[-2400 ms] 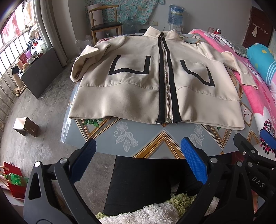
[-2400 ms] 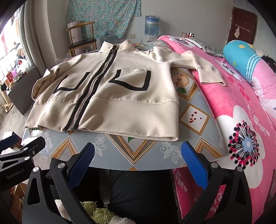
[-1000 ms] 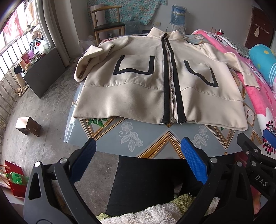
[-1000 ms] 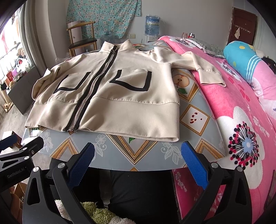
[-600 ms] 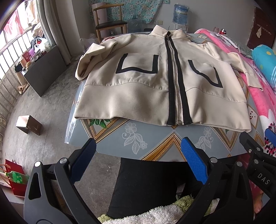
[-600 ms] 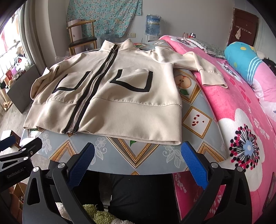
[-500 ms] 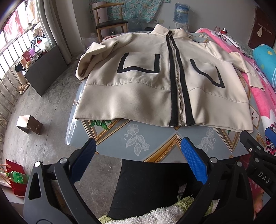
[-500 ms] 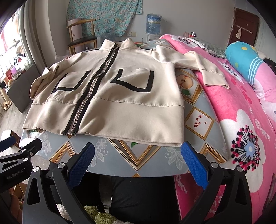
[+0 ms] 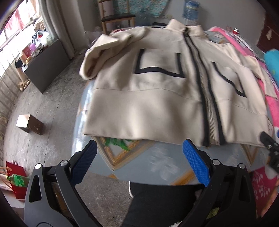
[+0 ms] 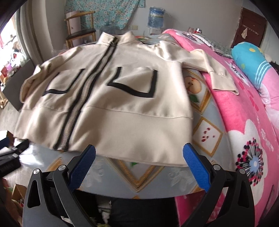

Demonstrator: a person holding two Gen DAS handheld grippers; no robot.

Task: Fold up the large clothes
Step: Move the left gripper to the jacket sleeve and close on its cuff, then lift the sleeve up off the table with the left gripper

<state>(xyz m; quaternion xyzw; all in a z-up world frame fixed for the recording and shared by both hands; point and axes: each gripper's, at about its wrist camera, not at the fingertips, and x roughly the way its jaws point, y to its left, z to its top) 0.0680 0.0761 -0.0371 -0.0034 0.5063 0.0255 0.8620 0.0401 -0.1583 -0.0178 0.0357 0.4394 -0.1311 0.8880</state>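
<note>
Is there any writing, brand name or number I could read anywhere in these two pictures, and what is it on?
None can be read.
Water bottle by the far wall: its label is too blurred to read.
Pink blanket: small dark marks near the pillow, too small to tell.
Cream jacket: black pocket outlines and a zip only, no lettering.
Left gripper and right gripper: no markings show on either.

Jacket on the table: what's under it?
The jacket lies on a grey tablecloth with gold diamond and fruit prints, showing at the near edge and right side. The pattern beneath the jacket is covered.
</note>
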